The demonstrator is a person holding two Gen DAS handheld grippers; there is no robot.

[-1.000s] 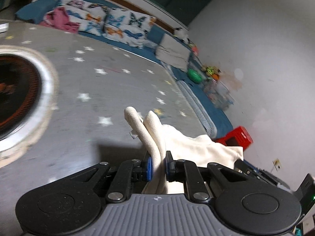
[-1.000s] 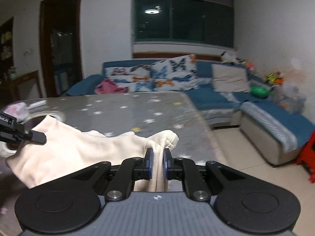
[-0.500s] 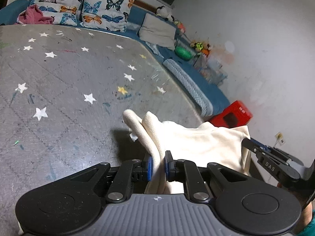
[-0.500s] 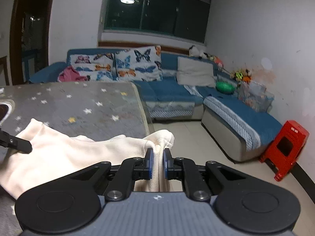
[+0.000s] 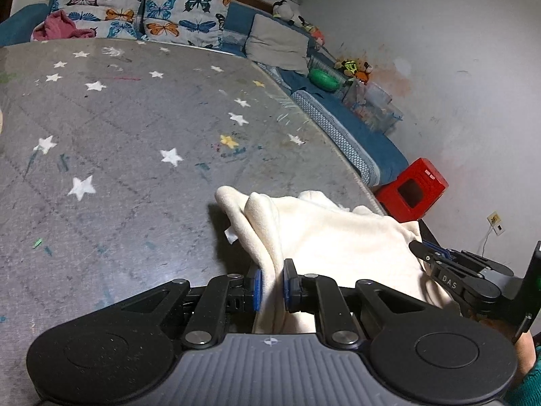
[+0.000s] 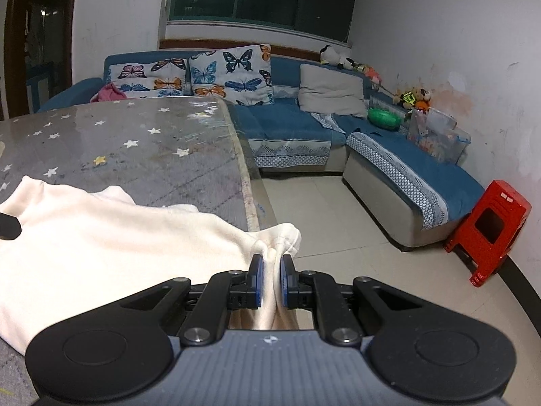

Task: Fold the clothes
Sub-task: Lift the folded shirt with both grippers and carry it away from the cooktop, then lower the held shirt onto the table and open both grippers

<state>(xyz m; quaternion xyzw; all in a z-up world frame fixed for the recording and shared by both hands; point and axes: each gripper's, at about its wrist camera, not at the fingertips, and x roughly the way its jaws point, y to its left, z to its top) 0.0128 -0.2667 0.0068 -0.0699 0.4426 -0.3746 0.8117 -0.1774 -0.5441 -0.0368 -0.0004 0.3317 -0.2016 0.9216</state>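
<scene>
Garment: cream fleece garment (image 5: 338,237) hangs between your two grippers over the near right corner of the star-patterned table (image 5: 118,135), part of it draped on the tabletop
Left gripper: your left gripper (image 5: 270,282) has its blue pads pressed together on a bunched edge of the cloth
Right gripper: your right gripper (image 6: 270,279) is likewise pinched tight on a gathered corner, just past the table edge
Progress: cloth is doubled over at both pinch points, yet no neat folded stack shows; judging by this, you are mid-fold with the laying flat and squaring left to do
What is left: how many folds remain cannot be told from here
Containers: clear plastic bin (image 6: 439,135) on the blue sofa (image 6: 297,125) holds small colourful items, too small to name; red stool (image 6: 490,226) is hollow and looks empty
</scene>
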